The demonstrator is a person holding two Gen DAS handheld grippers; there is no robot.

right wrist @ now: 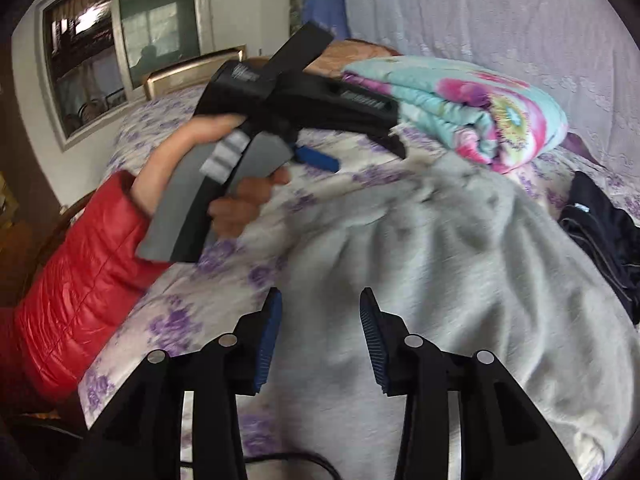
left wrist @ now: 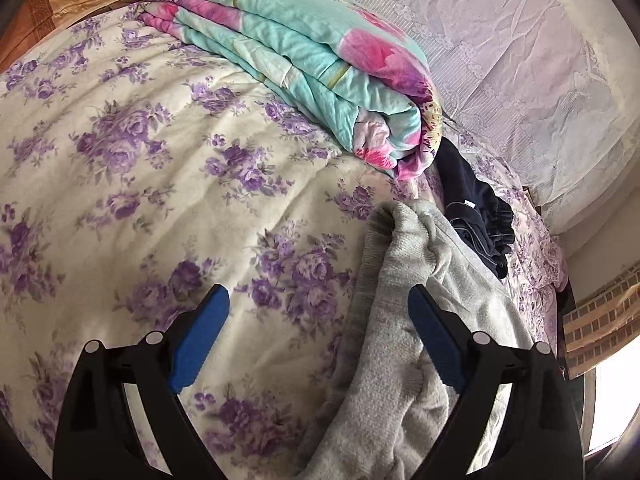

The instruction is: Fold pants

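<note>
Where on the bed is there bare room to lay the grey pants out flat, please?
The widest free patch is the floral bedspread, bordered by the folded quilt behind and the grey pants on the right. It is crowded to the right: the dark garment lies between the quilt's end, the pants and the lace curtain. Both the left claw and right claw are open.

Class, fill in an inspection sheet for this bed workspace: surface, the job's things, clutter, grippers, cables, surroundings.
Surface: bed sheet, cream with purple flowers, wrinkled.
Job's things: grey pants lying rumpled on the sheet, not yet folded.
Clutter: folded floral quilt at the far side; dark garment bunched beside the pants.
Grippers: left gripper open, its right finger over the pants; right gripper open above the pants.
Cables: one black cable at the near edge.
Surroundings: lace curtain; window; red sleeve.
</note>
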